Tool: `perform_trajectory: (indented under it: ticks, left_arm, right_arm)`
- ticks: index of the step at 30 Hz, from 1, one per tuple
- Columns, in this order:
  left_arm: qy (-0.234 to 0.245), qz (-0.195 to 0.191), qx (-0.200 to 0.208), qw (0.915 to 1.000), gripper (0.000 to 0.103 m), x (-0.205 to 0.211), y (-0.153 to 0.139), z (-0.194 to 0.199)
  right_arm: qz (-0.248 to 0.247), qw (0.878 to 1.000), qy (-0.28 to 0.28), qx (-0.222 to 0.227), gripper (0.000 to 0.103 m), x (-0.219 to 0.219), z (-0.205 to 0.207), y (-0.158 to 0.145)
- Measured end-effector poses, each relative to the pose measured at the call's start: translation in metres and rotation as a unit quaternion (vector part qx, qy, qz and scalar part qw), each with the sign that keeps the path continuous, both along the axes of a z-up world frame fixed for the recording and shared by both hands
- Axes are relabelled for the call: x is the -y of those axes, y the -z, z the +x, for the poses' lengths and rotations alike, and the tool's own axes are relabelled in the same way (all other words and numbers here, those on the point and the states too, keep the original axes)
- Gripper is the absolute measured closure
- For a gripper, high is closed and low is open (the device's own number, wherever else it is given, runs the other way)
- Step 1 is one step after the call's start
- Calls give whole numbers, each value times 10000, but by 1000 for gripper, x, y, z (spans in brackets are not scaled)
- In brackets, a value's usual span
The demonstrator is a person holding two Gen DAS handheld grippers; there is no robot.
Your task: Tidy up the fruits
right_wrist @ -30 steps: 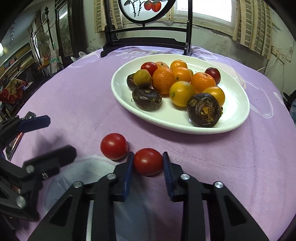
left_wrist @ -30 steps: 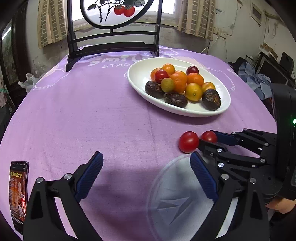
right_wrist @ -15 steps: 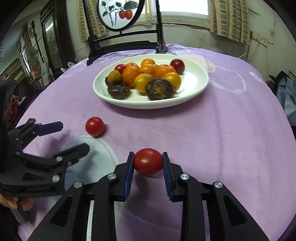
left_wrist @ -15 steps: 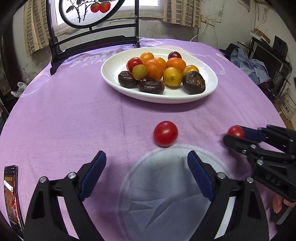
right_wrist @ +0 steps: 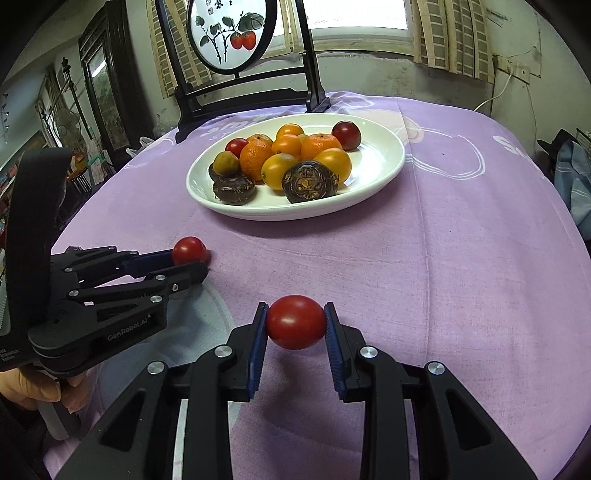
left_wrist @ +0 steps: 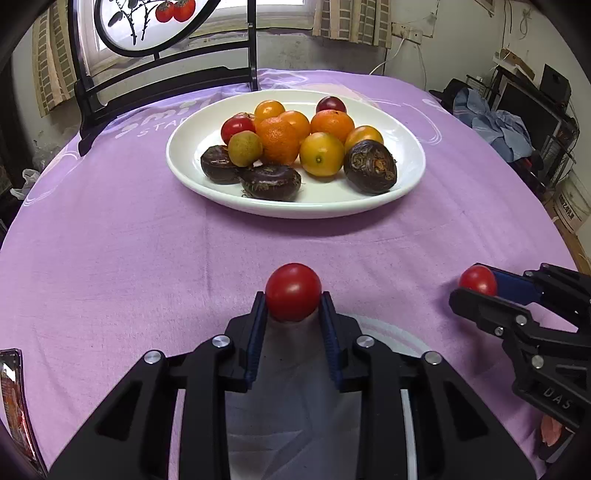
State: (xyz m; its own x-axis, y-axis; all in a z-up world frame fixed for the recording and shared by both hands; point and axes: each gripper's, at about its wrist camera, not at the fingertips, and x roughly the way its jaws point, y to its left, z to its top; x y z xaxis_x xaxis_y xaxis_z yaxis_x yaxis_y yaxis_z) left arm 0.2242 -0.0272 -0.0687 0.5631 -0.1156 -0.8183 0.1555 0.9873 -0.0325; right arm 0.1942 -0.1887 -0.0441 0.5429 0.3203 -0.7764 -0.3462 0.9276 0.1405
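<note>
A white oval plate (left_wrist: 406,188) (right_wrist: 384,177) holds several oranges, dark water chestnuts and small tomatoes in the middle of the purple tablecloth. My left gripper (left_wrist: 293,299) is shut on a red tomato (left_wrist: 293,291), which also shows in the right wrist view (right_wrist: 189,251). My right gripper (right_wrist: 295,325) is shut on a second red tomato (right_wrist: 295,326), seen at the right in the left wrist view (left_wrist: 477,280). Both tomatoes are in front of the plate, near the cloth.
A dark carved stand with a round painted panel (right_wrist: 231,33) stands behind the plate. A packet (left_wrist: 13,398) lies at the table's left edge. Clothes and shelves (left_wrist: 495,125) are off the table to the right.
My left gripper has closed on the tomato that lay on the cloth. My right gripper, holding its tomato, has drawn back from the plate and off to the right.
</note>
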Motion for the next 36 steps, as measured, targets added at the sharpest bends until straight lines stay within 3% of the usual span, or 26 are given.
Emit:
perform_trajectory:
  ticks: [7, 14, 21, 30, 31, 32, 33, 36]
  left_arm:
    - [134, -160, 318, 9993, 75, -3, -39, -5]
    - [-49, -109, 516, 9986, 75, -4, -70, 40]
    - [-237, 16, 491, 9985, 75, -5, -65, 92]
    - [-419, 42, 371, 9984, 74, -12, -51, 132]
    - [-436, 30, 383, 9983, 74, -13, -50, 133]
    - [-471, 42, 388, 9981, 69, -13, -50, 135]
    - [-562, 103, 385, 9976, 57, -14, -51, 136]
    - [-715, 107, 460, 9963, 37, -18, -54, 132]
  right_arm:
    - [-76, 9998, -106, 161, 73, -9, 2, -15]
    - [-178, 9983, -112, 553, 73, -22, 47, -46]
    - [-443, 9968, -132, 652, 73, -39, 103, -46]
    - [-526, 9974, -171, 452, 71, -44, 146, -31]
    - [-476, 9977, -137, 457, 60, -43, 149, -30]
    - [-431, 9978, -95, 486, 52, -42, 149, -31]
    - [-407, 9977, -22, 547, 51, -40, 149, -32]
    - [-234, 9983, 69, 532, 51, -32, 145, -36]
